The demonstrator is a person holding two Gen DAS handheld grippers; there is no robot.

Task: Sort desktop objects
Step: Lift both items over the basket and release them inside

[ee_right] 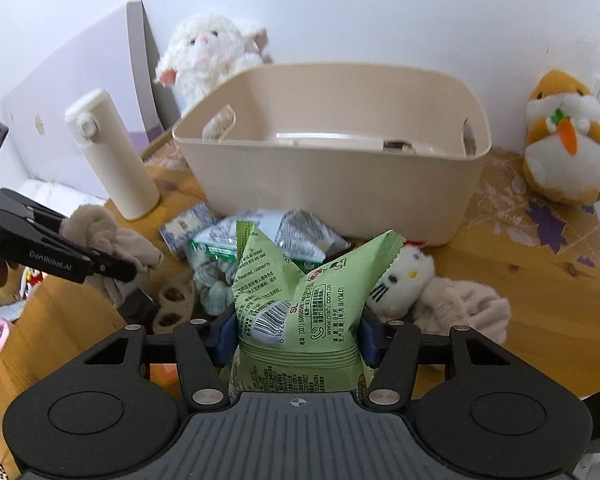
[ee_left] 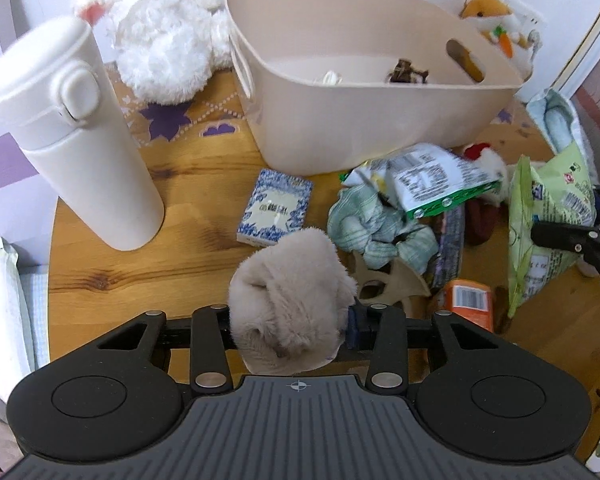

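My left gripper (ee_left: 292, 320) is shut on a beige fluffy plush item (ee_left: 292, 296), held just above the wooden table; it also shows in the right wrist view (ee_right: 104, 236). My right gripper (ee_right: 296, 336) is shut on a light green snack bag (ee_right: 300, 304), seen in the left wrist view (ee_left: 548, 232) at the right. A beige storage basket (ee_left: 380, 128) stands behind the pile, with a few small items inside. In the pile lie a white-green snack bag (ee_left: 428, 176), a green scrunchie (ee_left: 372, 228), a blue patterned box (ee_left: 276, 208) and an orange package (ee_left: 470, 300).
A tall white flask (ee_left: 80, 140) stands at the left. A white plush lamb (ee_left: 160, 28) sits behind it and a hamster plush (ee_right: 564, 140) at the far right. A Hello Kitty plush (ee_right: 400, 280) and a second beige fluffy item (ee_right: 468, 308) lie right of the pile.
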